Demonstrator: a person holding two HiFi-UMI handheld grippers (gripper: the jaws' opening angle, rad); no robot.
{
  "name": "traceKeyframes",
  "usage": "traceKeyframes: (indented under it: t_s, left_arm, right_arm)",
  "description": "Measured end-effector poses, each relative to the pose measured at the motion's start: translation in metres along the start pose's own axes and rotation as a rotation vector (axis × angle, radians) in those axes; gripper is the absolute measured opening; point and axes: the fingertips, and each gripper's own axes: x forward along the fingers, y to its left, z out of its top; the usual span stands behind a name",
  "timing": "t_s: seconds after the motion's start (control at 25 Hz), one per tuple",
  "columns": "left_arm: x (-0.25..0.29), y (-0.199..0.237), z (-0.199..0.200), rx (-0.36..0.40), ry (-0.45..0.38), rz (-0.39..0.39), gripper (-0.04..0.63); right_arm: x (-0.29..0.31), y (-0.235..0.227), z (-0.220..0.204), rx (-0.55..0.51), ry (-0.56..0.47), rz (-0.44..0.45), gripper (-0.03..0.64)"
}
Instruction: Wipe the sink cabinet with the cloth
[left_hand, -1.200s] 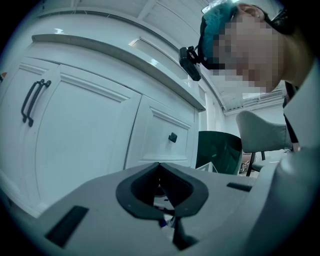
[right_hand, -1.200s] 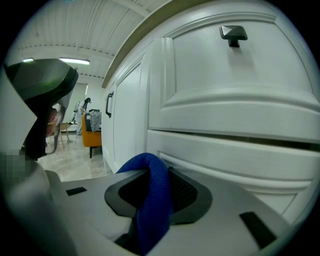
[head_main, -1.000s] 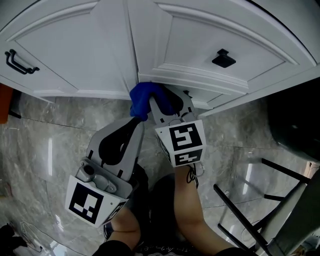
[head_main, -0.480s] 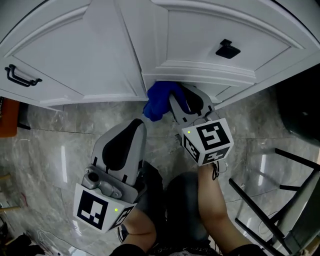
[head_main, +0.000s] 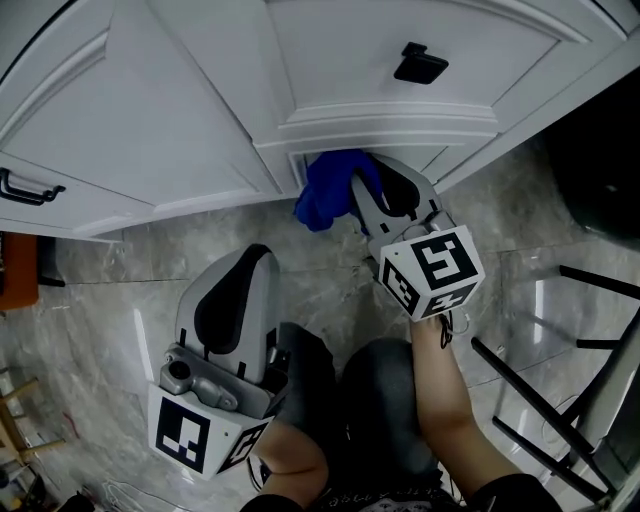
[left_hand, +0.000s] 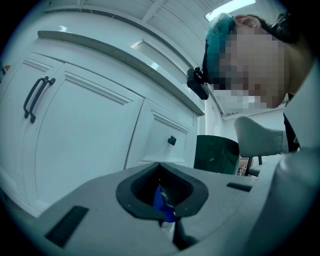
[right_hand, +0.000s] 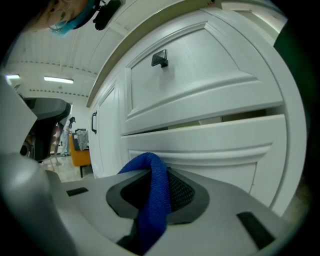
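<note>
With the right gripper (head_main: 362, 195) clamped on the blue cloth (head_main: 322, 197), which bulges just ahead of its jaws at the lower moulding (head_main: 400, 128) of the sink cabinet (head_main: 180, 120), press evenly and stroke along the moulding, leaving the left gripper (head_main: 252, 262), jaws together and empty, well behind.

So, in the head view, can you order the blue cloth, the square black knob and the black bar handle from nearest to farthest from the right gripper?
1. blue cloth: clamped in the right gripper itself.
2. square black knob: above it, slightly right.
3. black bar handle: far to the left.
</note>
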Motion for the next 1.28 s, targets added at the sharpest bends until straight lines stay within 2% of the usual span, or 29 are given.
traceKeyframes:
  t_s: [0.24, 0.4, 0.88, 1.28]
  left_arm:
    - [-0.003, 0.004, 0.000, -0.004, 0.000, 0.012, 0.005]
    - [-0.003, 0.003, -0.002, -0.006, 0.004, 0.005, 0.005]
    - [-0.006, -0.001, -0.001, -0.001, 0.003, 0.008, 0.005]
    - [-0.006, 0.001, -0.003, -0.003, 0.006, 0.004, 0.005]
  right_arm:
    - [-0.003, -0.001, 0.003, 0.019, -0.019, 0.001, 0.092]
    - [-0.015, -0.008, 0.012, 0.077, -0.059, -0.003, 0.092]
    - [-0.048, -0.037, 0.021, 0.201, -0.129, -0.076, 0.092]
    - [-0.073, -0.063, 0.026, 0.240, -0.170, -0.133, 0.092]
